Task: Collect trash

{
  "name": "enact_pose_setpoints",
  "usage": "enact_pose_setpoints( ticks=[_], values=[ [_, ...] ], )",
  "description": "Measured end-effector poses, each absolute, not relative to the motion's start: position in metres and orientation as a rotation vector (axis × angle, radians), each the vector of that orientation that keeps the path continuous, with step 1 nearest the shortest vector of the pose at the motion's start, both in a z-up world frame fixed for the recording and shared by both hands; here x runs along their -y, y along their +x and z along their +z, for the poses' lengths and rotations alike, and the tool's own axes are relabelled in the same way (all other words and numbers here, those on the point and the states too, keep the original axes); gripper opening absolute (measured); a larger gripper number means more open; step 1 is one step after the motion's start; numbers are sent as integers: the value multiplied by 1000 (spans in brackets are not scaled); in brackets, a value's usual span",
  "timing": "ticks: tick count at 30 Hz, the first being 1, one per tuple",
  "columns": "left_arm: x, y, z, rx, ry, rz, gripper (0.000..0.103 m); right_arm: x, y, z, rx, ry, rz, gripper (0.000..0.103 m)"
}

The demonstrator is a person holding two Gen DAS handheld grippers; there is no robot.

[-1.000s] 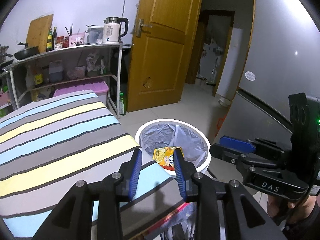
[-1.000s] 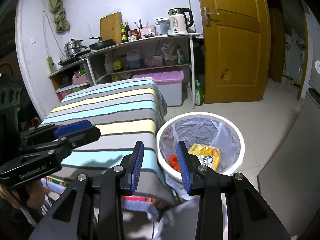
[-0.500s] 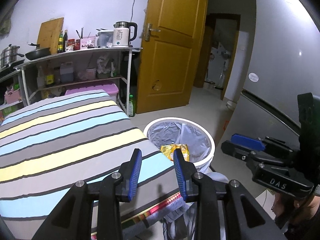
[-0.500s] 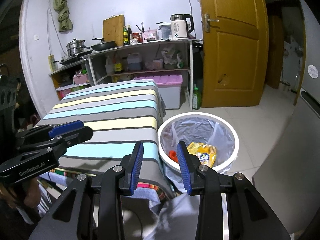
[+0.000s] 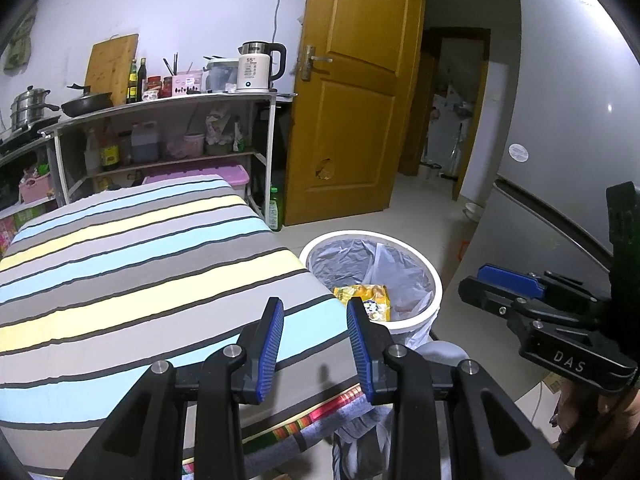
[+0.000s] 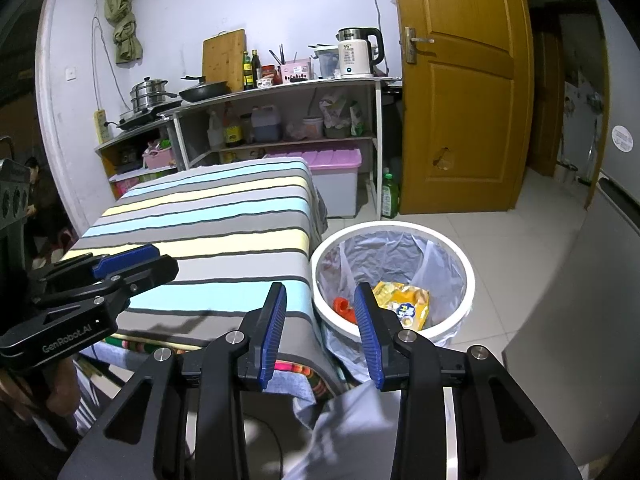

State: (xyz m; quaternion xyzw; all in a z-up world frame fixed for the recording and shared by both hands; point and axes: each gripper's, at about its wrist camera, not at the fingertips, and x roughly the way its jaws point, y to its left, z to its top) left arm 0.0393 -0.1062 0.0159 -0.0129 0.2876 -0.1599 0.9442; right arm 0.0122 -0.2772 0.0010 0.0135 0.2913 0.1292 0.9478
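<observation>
A white round trash bin (image 5: pixel 436 285) (image 6: pixel 468 268) with a grey liner stands on the floor beside the striped table. Inside lie a yellow snack packet (image 5: pixel 370 296) (image 6: pixel 404 304) and a red piece of trash (image 6: pixel 343 306). My left gripper (image 5: pixel 315 344) is open and empty, held over the table's near edge. My right gripper (image 6: pixel 320 334) is open and empty, held back from the bin, by the table's corner. Each gripper also shows in the other's view: the right one (image 5: pixel 516 288) and the left one (image 6: pixel 132 264).
The table with a striped cloth (image 5: pixel 120 264) (image 6: pixel 208 216) fills the left. Behind it stands a shelf (image 6: pixel 280 88) with a kettle, pans and bottles. A wooden door (image 5: pixel 352 120) is at the back and a grey fridge (image 5: pixel 568 128) on the right.
Both grippers have drawn back and up from the bin, so more of the table and room shows. Both stay open and empty.
</observation>
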Motion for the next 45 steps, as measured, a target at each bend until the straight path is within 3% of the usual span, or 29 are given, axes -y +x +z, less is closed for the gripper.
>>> enact_pose_setpoints(
  ticks=[45],
  values=[
    [103,39,8,-591,-23,-305,32,275,18,-2,-606,23,266,37]
  ],
)
